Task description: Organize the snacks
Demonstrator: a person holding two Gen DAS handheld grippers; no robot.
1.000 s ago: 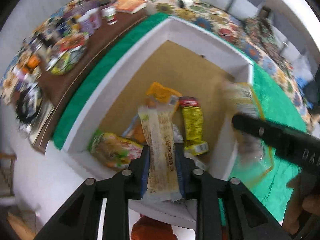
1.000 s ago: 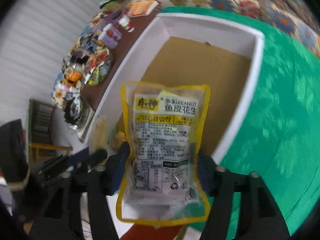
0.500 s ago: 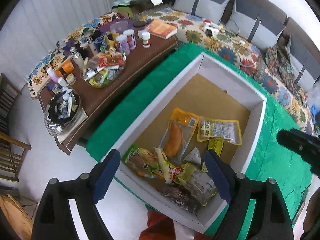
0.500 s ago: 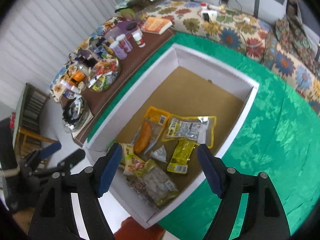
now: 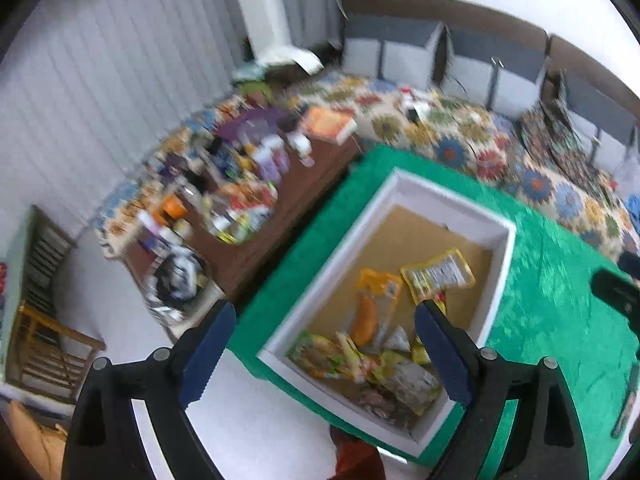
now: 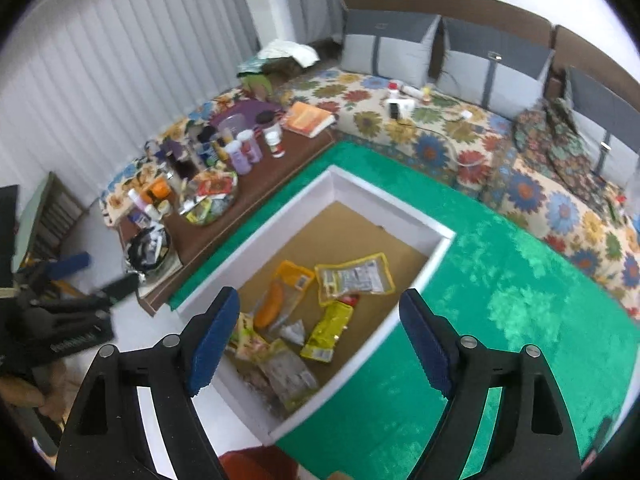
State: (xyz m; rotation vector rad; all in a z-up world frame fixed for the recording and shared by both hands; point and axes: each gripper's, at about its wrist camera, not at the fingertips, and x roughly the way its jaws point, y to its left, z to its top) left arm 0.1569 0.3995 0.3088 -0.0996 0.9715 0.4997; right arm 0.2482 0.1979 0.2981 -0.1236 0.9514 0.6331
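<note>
A white box point(image 5: 452, 200) point(image 6: 384, 196) with a cardboard floor sits on a green cloth and holds several snack packets. Among them are a yellow-edged peanut packet point(image 5: 438, 274) point(image 6: 354, 278), an orange packet point(image 5: 374, 308) point(image 6: 282, 292) and a yellow-green bar point(image 6: 328, 330). My left gripper point(image 5: 320, 320) hangs high above the box's near end, its jaws opening with nothing between them. My right gripper point(image 6: 320, 300) is also high over the box, jaws opening and empty. In the right wrist view the left gripper point(image 6: 80, 276) shows at the left edge.
A brown low table point(image 6: 256, 188) left of the box carries bottles, a bowl of packets point(image 6: 210, 198) and an orange book point(image 6: 308, 118). A flowered sofa point(image 6: 520, 184) runs behind. The green cloth point(image 6: 500, 300) spreads to the right. A wooden chair point(image 5: 44, 344) stands far left.
Both grippers let go: the pale bar and the peanut packet now lie in the box. Both jaws have spread wide and both hands have risen well above the box.
</note>
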